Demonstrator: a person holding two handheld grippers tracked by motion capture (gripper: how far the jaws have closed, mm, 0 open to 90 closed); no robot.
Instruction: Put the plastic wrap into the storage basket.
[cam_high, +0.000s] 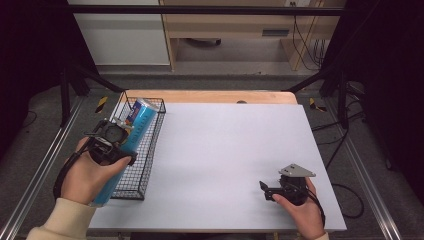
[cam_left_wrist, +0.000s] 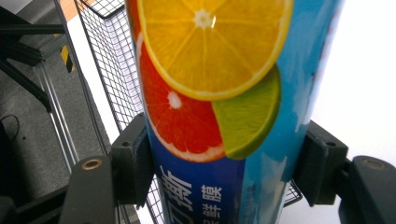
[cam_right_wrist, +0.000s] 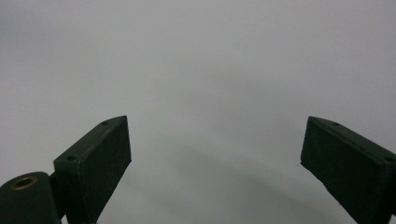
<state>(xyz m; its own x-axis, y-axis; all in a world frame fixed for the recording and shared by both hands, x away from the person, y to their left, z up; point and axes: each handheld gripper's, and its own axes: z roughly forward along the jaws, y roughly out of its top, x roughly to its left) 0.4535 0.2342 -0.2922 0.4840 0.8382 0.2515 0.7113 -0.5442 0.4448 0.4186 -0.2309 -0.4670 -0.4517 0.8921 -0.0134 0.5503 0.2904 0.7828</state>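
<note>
The long blue box, printed with orange, grapefruit and lime slices and some white characters, is sitting clamped between the jaws of the left hand-held gripper, hanging tilted over the black wire basket at the left edge of the worktop. The step in hand appears to be lifting it out or setting it in, so the person is best keeping the grip firm and the box's ends clear of the mesh walls. The right hand-held gripper is resting on the worktop, jaws apart and holding nothing.
</note>
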